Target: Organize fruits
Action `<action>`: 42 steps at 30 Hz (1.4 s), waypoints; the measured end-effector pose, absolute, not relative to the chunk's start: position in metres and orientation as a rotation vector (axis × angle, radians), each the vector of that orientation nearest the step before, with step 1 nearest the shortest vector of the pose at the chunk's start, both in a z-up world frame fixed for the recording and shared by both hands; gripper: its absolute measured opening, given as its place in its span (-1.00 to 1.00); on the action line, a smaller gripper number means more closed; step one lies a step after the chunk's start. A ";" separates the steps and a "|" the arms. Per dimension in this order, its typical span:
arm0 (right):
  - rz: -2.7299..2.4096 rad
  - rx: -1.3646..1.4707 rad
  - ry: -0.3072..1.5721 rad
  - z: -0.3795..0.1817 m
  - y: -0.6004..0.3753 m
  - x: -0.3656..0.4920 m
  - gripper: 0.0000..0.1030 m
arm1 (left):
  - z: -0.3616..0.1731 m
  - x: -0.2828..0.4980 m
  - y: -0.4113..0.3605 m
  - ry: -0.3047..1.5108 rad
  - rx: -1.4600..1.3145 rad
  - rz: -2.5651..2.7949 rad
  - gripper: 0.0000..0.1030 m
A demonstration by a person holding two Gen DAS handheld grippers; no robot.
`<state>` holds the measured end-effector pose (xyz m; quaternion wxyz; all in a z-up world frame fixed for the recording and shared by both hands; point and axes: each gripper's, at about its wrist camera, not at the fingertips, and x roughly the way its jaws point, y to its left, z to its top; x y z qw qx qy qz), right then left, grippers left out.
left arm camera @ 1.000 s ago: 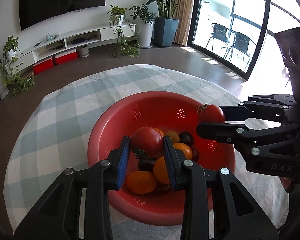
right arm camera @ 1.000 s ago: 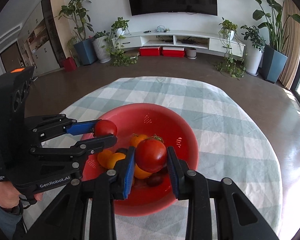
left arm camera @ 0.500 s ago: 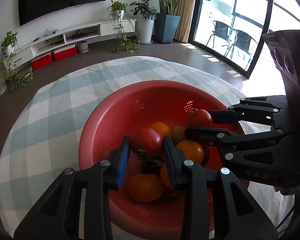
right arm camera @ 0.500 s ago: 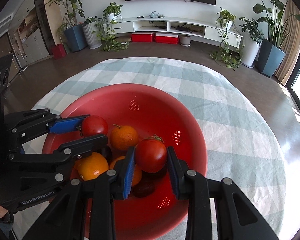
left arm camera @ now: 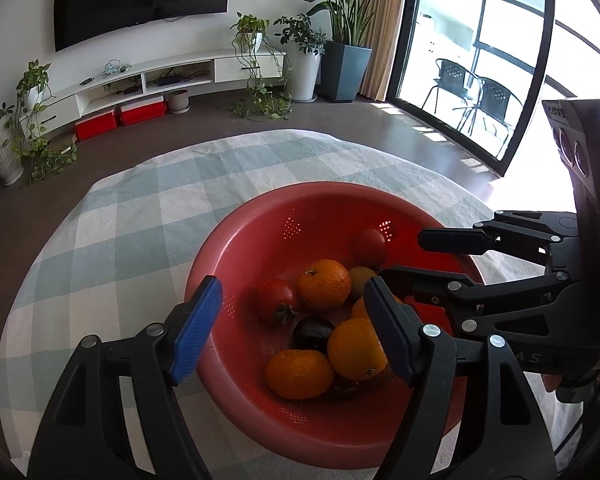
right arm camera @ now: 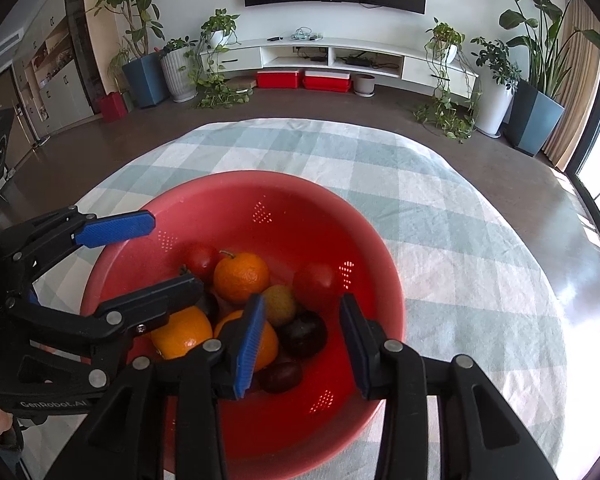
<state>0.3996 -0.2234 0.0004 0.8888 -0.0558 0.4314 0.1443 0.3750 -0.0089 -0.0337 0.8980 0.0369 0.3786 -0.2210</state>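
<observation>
— Two tomatoes [right arm camera: 315, 285] in the red bowl [right arm camera: 300, 196] w/ the oranges [right arm camera: 241, 277], mid-table.
— Grippers?
— Left [left arm camera: 290, 330] & right [right arm camera: 302, 342] both spread wide, empty, over the bowl. Drop step looks done.
— Next?
— Prob. lift clear, fetch more.

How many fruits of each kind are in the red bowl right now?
Tomatoes: 2
Oranges: 4 (one mostly hidden)
Dark purple fruits: 3
Yellow-green fruit: 1
Total: 10, all inside the red bowl
</observation>
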 end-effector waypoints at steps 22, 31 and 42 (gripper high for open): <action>0.116 -0.065 0.255 0.107 -0.275 0.183 1.00 | 0.099 0.169 -0.019 0.264 0.156 -0.223 1.00; 0.102 0.023 0.132 0.149 -0.287 0.122 1.00 | 0.071 0.072 0.003 0.303 0.008 -0.087 1.00; 0.085 0.137 0.218 0.127 -0.300 0.088 1.00 | 0.043 0.049 0.025 0.393 -0.062 -0.032 0.99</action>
